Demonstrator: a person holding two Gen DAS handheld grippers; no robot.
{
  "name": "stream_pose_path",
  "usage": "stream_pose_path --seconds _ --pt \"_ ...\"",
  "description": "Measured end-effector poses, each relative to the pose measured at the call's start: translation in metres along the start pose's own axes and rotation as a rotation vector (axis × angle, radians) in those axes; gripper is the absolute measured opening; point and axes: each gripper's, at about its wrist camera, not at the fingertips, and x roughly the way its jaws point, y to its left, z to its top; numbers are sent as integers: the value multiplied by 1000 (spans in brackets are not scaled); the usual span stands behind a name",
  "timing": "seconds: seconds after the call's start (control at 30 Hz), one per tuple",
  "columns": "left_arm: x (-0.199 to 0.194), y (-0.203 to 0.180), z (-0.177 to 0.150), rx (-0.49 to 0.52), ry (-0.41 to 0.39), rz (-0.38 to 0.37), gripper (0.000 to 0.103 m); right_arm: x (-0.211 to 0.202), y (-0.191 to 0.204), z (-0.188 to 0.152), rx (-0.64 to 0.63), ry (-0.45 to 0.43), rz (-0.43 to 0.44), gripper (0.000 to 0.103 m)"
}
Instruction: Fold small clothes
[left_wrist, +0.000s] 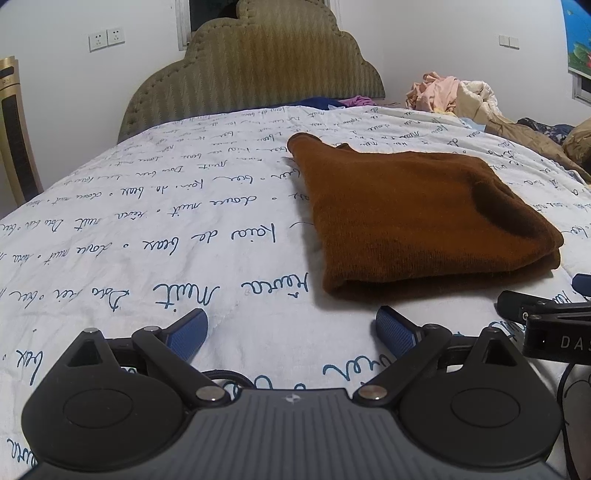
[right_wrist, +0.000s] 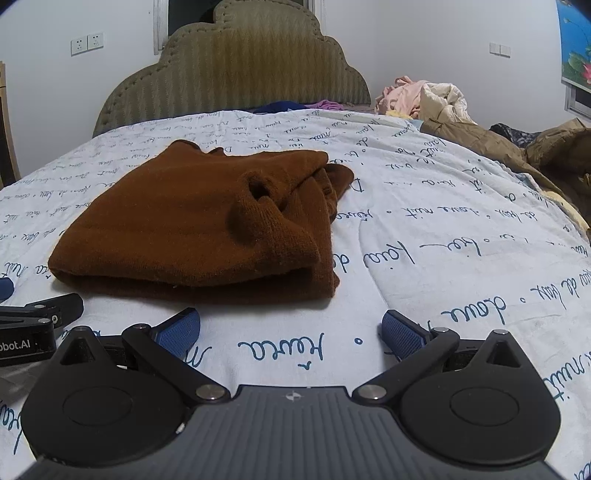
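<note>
Folded brown sweater (left_wrist: 417, 218) lies on the bed (left_wrist: 147, 229), apparently untouched; left gripper (left_wrist: 291, 334) and right gripper (right_wrist: 291, 334) jaws spread wide, empty.

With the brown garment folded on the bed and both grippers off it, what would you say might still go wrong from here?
1. The brown garment has a loose bunched fold on its right side; lifting it may let the stack slip apart.
2. The left gripper and right gripper sit open and close together, so they might bump.
3. The quilt is soft; a low pinch may catch it too.
</note>
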Motion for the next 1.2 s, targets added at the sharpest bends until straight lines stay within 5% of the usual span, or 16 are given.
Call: stream_pose_path --seconds 1.2 --pt "1 -1 4 21 18 -2 100 -2 4 0 -6 16 -16 103"
